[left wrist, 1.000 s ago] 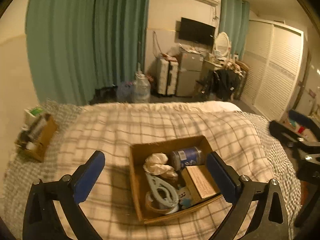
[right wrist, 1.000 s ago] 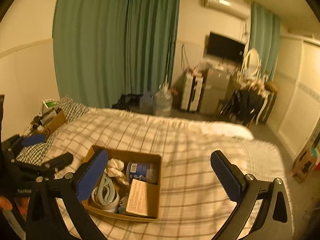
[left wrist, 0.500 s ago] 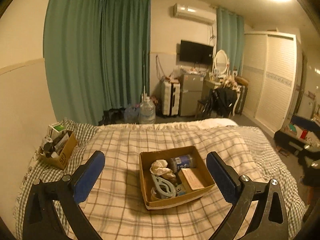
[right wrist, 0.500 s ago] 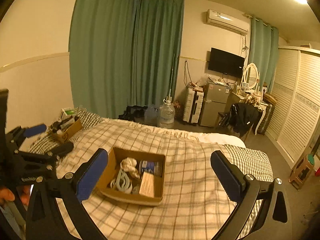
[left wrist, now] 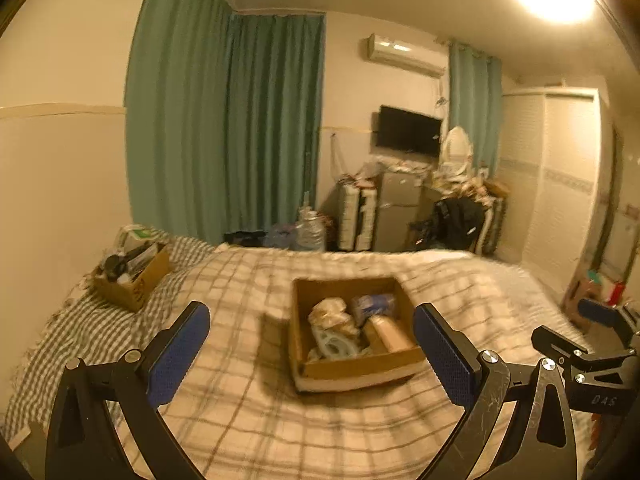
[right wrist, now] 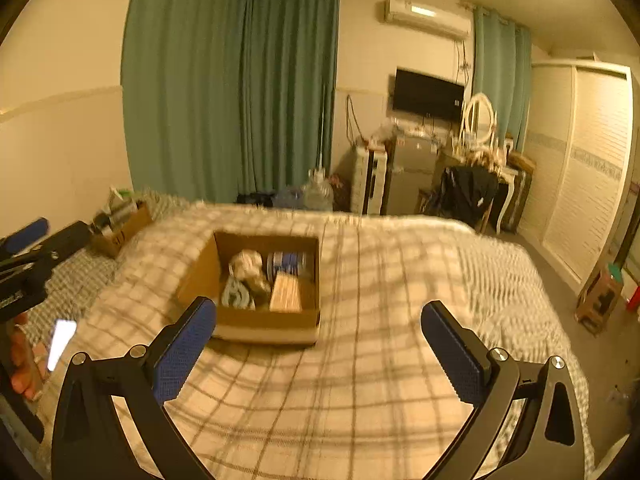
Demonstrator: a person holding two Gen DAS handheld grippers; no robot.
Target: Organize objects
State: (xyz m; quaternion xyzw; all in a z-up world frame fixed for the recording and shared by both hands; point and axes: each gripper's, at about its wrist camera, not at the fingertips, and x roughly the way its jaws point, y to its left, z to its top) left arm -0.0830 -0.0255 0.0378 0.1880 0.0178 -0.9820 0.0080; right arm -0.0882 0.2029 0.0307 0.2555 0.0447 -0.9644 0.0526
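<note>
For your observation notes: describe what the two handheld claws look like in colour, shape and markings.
Both the left claw and right claw have black angular metal frames with silver bolts and two flat fingers faced with textured blue pads. No cables or sleeves show.

Green curtains (right wrist: 240, 92); wall TV (right wrist: 428, 94) w/ AC unit (right wrist: 426, 14) above; white wardrobe (right wrist: 584, 160) on right
</note>
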